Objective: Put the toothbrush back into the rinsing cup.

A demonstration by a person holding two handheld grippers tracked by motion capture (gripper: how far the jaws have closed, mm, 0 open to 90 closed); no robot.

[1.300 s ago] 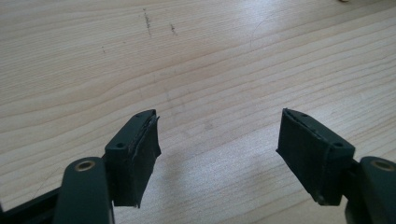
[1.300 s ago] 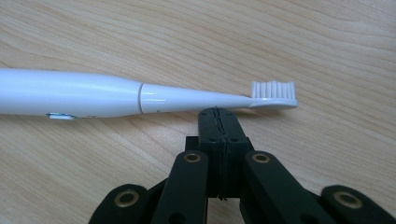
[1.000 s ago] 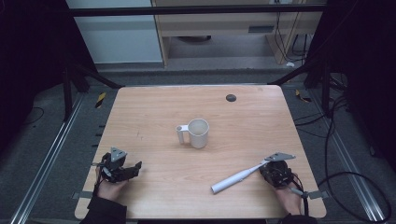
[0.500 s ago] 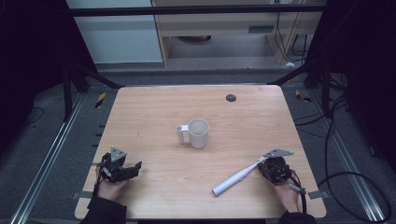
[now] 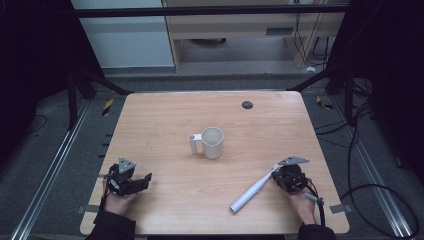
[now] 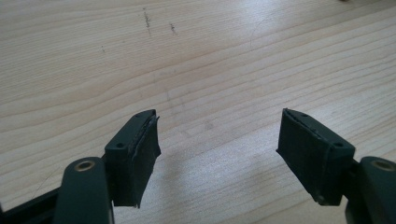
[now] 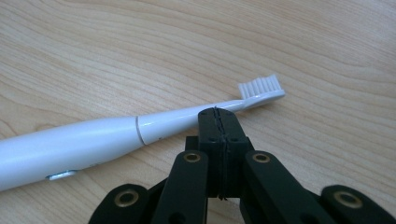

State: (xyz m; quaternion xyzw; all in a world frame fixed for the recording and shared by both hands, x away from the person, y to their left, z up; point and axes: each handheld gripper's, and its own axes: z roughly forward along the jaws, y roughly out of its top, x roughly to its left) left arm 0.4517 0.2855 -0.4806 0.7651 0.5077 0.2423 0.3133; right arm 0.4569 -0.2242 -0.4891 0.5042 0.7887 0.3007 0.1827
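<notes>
Resting at 5 o'clock, the right gripper (image 7: 218,122) w/ jaws pressed together, nothing between; it's crept slightly inward beside the electric toothbrush (image 5: 251,190), likely pickup prep. Left gripper (image 6: 217,149) at 7 o'clock unmoved, jaws apart, empty. Mug (image 5: 211,142) mid-table.

Take the mug (image 5: 212,142) as your centre: your toothbrush (image 5: 253,189) lies near-right of it, and the table's (image 5: 165,120) hole (image 5: 247,104) sits behind-right.
</notes>
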